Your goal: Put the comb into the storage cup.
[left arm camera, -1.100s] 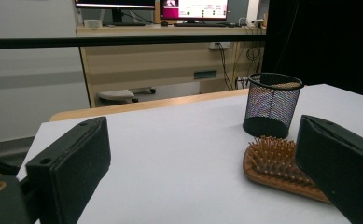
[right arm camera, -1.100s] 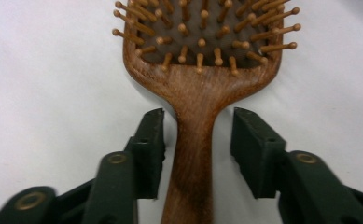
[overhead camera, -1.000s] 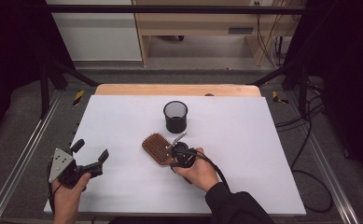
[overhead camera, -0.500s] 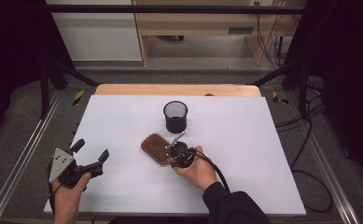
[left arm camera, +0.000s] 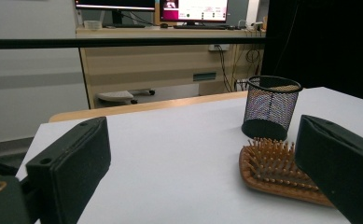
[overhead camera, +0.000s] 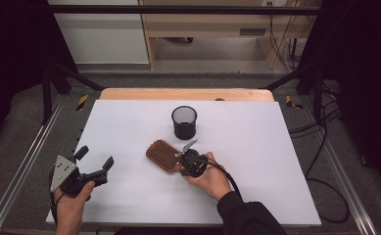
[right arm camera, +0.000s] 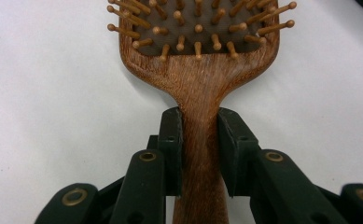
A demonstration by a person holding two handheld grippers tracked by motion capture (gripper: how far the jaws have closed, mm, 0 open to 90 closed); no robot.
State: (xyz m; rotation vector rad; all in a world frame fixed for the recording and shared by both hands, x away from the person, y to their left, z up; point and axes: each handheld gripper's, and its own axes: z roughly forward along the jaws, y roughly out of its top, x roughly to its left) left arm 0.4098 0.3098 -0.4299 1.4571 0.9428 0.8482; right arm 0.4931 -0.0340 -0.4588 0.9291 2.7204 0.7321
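At table centre, right gripper points toward 10 o'clock, jaws clamped on wooden hairbrush handle, bristles up. Left gripper jaws apart, off the table's surface, empty.

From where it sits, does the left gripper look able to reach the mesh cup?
Probably yes. The left gripper is open and holds nothing, and bare table lies between it and the mesh cup. The hairbrush, clamped in the right gripper, lies to the side of that path.
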